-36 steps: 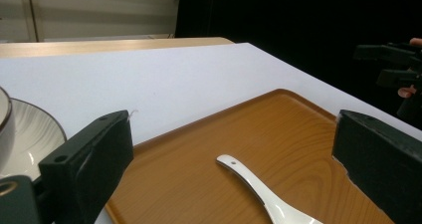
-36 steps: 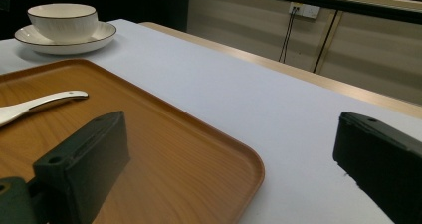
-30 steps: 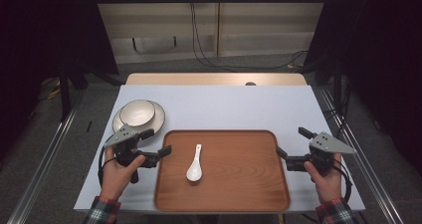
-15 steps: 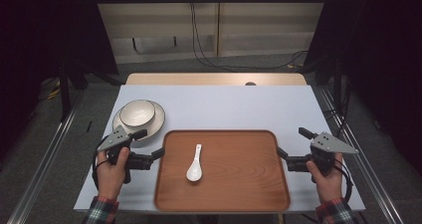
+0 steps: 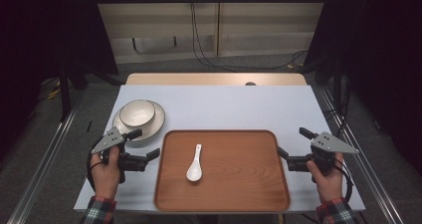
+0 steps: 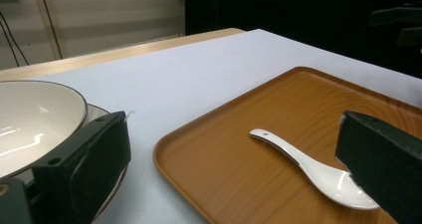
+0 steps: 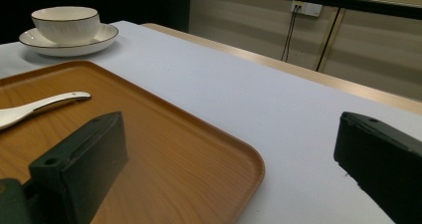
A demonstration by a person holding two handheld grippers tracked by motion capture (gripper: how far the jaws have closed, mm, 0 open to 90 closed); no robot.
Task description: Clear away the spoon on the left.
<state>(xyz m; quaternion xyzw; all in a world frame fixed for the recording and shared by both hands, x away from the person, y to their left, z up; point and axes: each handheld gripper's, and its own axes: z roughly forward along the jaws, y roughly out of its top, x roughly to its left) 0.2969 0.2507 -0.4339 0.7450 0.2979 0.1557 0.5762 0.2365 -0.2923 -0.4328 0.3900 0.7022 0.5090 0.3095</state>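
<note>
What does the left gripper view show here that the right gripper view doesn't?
The left gripper view looks into the bowl from close by, one black jaw in front of it, and catches the right gripper far off, dark at the upper right. The right gripper view gives the bowl sitting whole on its saucer, the tray's near corner, and a wall socket. Both share the white spoon lying on the wooden tray and the white table, seen between wide-open jaws.
</note>
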